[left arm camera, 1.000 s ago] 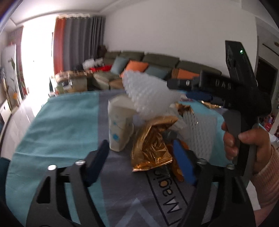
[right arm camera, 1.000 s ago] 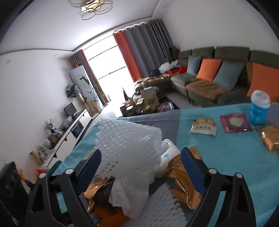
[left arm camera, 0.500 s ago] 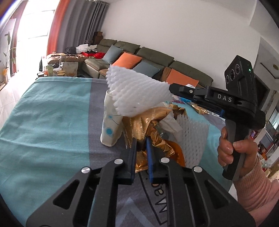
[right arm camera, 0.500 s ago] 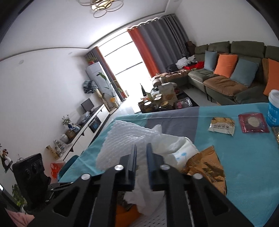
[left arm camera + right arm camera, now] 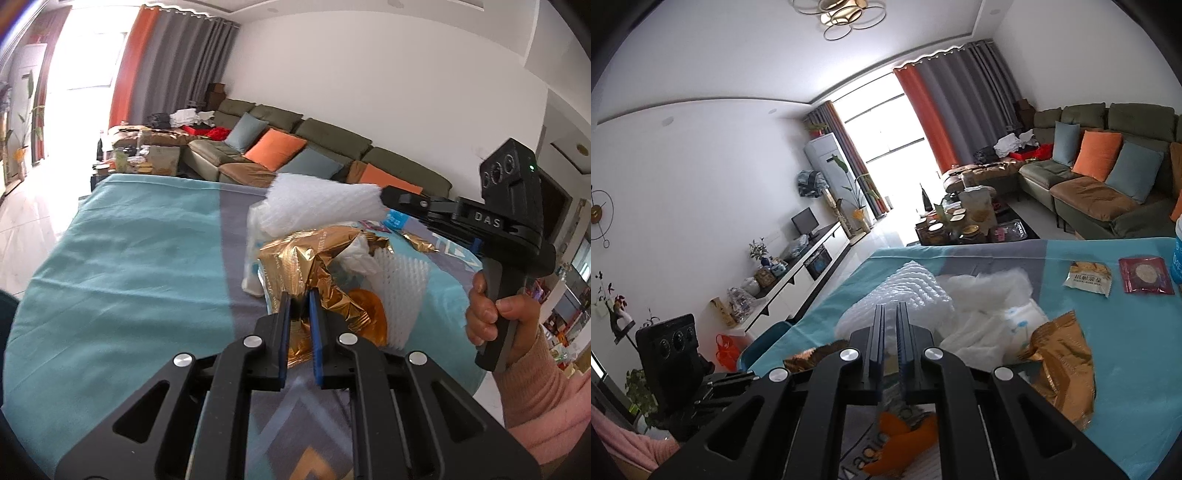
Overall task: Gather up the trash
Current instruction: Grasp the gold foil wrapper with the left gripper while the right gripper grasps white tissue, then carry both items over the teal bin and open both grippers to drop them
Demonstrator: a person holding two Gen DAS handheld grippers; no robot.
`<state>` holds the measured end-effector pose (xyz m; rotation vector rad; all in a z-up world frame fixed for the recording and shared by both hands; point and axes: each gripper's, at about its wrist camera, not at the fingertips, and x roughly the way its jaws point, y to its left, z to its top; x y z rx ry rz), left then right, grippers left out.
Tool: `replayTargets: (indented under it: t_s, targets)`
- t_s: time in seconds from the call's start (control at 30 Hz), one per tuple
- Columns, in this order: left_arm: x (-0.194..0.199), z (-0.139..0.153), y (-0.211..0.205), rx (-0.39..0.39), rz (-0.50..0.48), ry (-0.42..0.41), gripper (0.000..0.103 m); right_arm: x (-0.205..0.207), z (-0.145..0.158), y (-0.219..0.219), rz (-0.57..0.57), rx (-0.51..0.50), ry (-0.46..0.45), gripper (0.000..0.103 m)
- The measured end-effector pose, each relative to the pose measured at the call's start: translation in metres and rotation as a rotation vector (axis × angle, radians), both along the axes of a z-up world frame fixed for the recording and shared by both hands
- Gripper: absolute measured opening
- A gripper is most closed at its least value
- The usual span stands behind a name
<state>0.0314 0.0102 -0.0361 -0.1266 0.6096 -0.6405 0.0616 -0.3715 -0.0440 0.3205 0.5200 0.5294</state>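
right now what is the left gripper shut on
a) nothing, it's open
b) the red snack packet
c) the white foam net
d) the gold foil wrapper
d: in the left wrist view the left gripper has its blue fingers pinched on the crumpled gold foil wrapper, while the white foam net is held by the right gripper.

White walls, a green sofa [image 5: 1108,177] with orange cushions, grey-orange curtains [image 5: 960,96] beside a bright window [image 5: 886,122].

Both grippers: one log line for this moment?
left gripper shut on gold wrapper | right gripper shut on white foam net | pile on table
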Motion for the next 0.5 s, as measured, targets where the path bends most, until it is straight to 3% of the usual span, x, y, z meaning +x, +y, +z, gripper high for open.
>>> replayTargets:
  t_s: [0.5]
  targets:
    - [-0.023, 0.019, 0.078, -0.023, 0.205, -0.041, 0.01, -0.016, 0.03, 0.034, 0.124, 0.025, -0.103, 0.004]
